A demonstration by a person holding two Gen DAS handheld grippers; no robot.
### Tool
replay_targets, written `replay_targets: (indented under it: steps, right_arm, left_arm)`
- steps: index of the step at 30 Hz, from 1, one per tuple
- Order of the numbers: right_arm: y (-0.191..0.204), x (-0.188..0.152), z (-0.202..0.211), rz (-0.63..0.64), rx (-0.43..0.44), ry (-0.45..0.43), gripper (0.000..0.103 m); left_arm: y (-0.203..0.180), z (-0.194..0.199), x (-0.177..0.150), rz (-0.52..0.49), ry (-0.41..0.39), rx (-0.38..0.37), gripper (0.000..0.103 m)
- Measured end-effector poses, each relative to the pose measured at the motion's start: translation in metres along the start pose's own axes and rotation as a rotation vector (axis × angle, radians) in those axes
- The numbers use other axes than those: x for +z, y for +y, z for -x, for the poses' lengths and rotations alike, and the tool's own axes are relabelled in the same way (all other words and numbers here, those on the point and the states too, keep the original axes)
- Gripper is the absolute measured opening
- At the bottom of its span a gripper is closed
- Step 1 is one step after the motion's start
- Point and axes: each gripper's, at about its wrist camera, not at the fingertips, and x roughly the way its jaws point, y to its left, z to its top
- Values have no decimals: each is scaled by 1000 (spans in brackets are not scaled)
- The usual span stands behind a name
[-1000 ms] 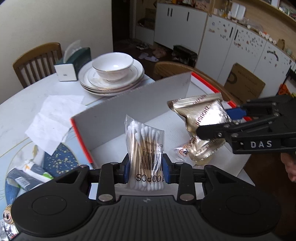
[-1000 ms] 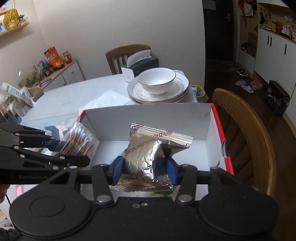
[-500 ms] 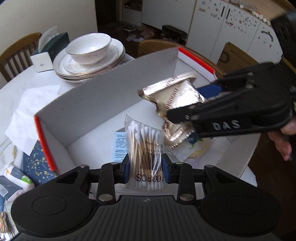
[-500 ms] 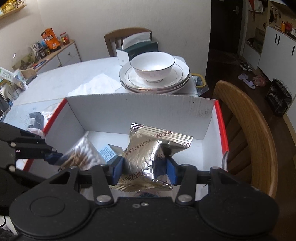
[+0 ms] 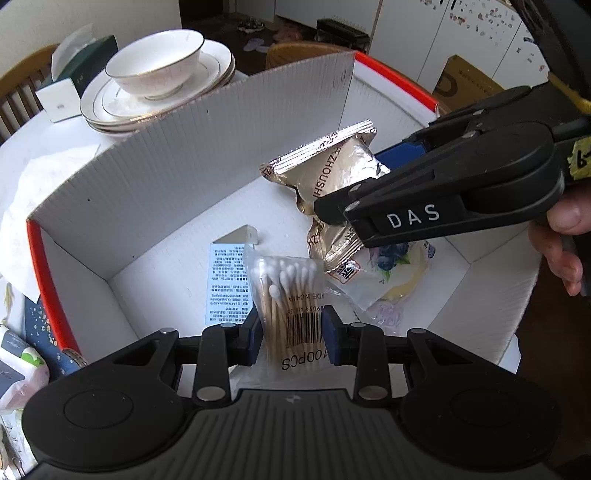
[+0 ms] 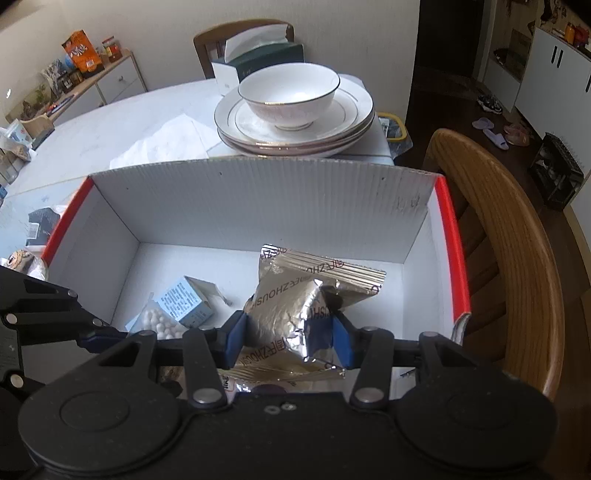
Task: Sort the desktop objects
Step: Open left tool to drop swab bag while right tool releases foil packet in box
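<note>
Box (image 6: 258,206): white corrugated inside, red edges. Snack pouch (image 6: 295,306): silver-gold foil w/ dark brownish lettering. Cotton swab pack (image 5: 286,295): clear film, white tips, tan sticks, black barcode + print. Small carton (image 6: 184,304): pale blue w/ dark fine print. Sachet (image 5: 384,273): clear, blueberry picture (blue-purple), pale yellow below. Both grippers: black bodies, blue pads (image 5: 330,341). Bowl (image 6: 288,94) + plates (image 6: 347,122): white, gold rim lines. Tissue box (image 6: 266,61): dark green, white end.

A cream wall (image 6: 351,33) rises behind the white table (image 6: 122,122) — a wooden chair (image 6: 517,236) stands right of it, white cabinets (image 6: 554,70) beyond, over a dark floor (image 6: 454,110).
</note>
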Motion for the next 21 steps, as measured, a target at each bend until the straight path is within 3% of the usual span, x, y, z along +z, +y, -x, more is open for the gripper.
replay_targets:
  steps: [12,21]
  right_arm:
    - [0,-1,-10,1,-1,41,48]
    - [-3,-2,-10,-13,-9,37,49]
  left_arm:
    - [2,-15,1,3,56,-20,32]
    - [5,-14,4,9,54,-30,33]
